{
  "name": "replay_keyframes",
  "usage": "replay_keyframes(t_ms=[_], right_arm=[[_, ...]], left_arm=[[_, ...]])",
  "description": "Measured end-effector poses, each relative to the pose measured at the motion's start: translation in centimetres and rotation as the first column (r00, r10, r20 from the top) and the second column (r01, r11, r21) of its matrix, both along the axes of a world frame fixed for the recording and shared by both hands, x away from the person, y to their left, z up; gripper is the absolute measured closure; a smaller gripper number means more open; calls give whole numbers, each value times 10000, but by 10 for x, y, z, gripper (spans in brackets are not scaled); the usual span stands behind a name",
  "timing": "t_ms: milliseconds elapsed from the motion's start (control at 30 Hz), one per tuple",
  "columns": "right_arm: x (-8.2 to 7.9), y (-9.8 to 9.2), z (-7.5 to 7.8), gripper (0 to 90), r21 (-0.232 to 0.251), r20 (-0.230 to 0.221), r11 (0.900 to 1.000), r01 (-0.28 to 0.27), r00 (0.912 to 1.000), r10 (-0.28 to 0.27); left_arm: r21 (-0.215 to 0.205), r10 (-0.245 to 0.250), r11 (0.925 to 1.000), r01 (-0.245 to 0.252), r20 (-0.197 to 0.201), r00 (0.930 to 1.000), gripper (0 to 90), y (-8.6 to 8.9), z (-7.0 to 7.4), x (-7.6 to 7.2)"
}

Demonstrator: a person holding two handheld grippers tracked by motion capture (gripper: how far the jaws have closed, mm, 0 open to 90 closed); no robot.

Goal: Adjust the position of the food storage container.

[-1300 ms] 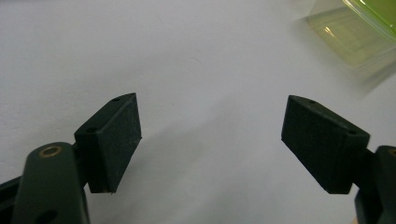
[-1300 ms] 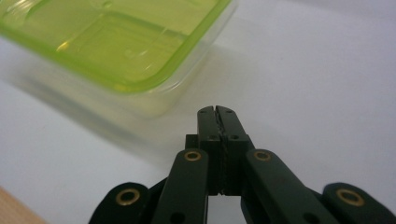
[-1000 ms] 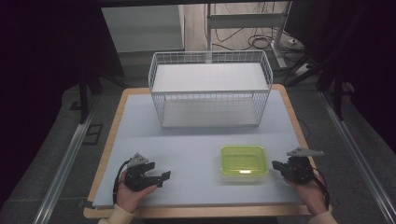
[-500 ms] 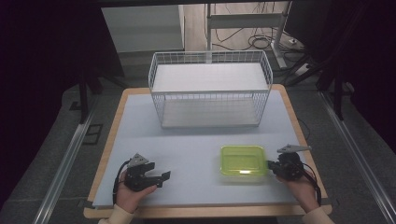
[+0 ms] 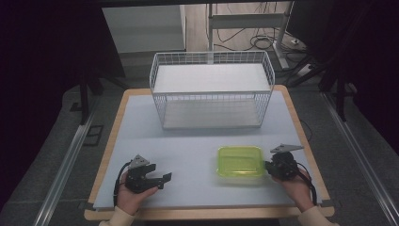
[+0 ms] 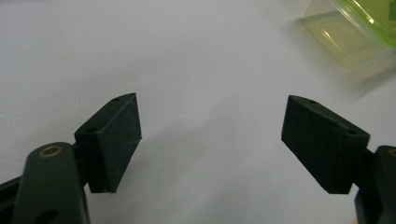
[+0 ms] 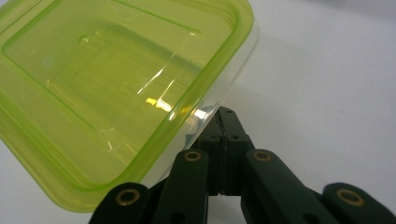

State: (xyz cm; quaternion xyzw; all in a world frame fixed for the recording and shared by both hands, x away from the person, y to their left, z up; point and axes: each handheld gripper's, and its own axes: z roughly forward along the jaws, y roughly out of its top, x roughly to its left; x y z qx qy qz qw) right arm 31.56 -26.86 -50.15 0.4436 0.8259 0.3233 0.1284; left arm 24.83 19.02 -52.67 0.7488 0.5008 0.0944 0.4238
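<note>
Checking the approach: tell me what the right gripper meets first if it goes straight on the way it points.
The right gripper, fingers shut, points at the green lidded container. It would meet that container's side first, and looks almost against it already.

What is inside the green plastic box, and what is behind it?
The green plastic box looks empty through its translucent lid. Behind it stands the white wire basket, also empty. The table under the box is covered.

Green lidded container — translucent, flat on table, front right.
</note>
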Motion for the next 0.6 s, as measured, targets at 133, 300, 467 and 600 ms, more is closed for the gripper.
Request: replay_keyframes(t_ms=[133,300,467,600], right_arm=[[1,8,0,900,-23,-49,9999,-105,9999,105],[2,22,-2,900,-113,-79,9992,-393,9992,393],[2,33,-4,900,-156,-96,9980,-614,9981,613],[4,45,-4,900,-186,-98,9963,-837,9965,836]], left_arm=[[-8,6,10000,-6,-18,10000,196,0,0,0],[-16,26,10000,-26,-5,10000,197,1,0,0],[-19,24,10000,-24,-8,10000,197,1,0,0],[-27,23,10000,-23,-5,10000,196,1,0,0]])
